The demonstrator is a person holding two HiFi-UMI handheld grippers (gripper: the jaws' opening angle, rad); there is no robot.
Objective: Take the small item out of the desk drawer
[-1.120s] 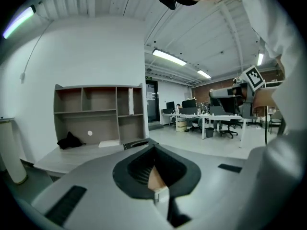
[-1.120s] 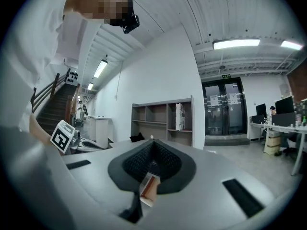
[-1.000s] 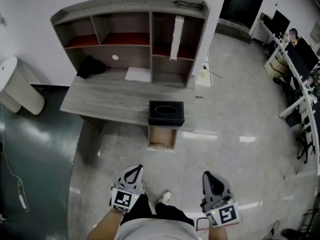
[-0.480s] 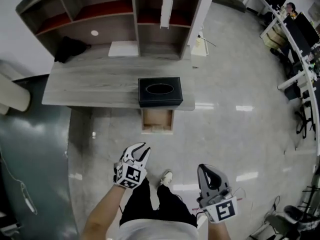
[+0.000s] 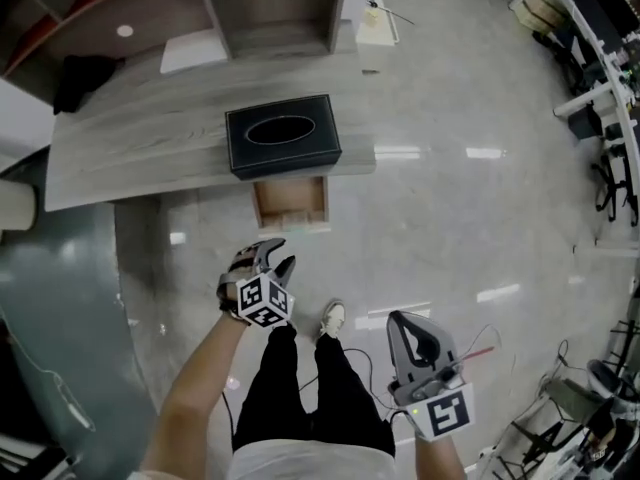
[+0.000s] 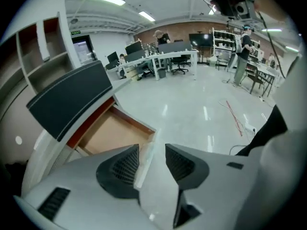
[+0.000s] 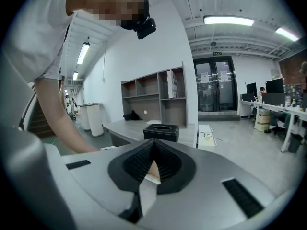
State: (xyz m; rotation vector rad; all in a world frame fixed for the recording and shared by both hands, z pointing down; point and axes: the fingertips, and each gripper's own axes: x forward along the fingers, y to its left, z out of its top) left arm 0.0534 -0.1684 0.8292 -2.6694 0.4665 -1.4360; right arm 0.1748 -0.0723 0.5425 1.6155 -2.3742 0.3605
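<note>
The wooden desk drawer (image 5: 290, 201) stands pulled out under the grey desk (image 5: 150, 148), just below a black tissue box (image 5: 283, 135). Its tan inside (image 6: 112, 134) looks bare where it shows; I see no small item, and my left gripper hides the near part. My left gripper (image 5: 276, 258) (image 6: 152, 150) hovers over the floor just short of the drawer front, its jaws opening with nothing between them. My right gripper (image 5: 400, 320) (image 7: 153, 145) hangs back at the lower right, jaws shut, far from the desk.
A shelf unit rises at the back of the desk, with a black bag (image 5: 85, 68) and a white sheet (image 5: 195, 50) below it. A white bin (image 5: 15, 203) stands left. Office desks (image 5: 600, 68) line the right. A red cable (image 5: 480, 351) lies on the glossy floor.
The view has closed in on the desk. My left gripper has moved forward toward the drawer and its jaws have parted. The right gripper has stayed low at the right.
</note>
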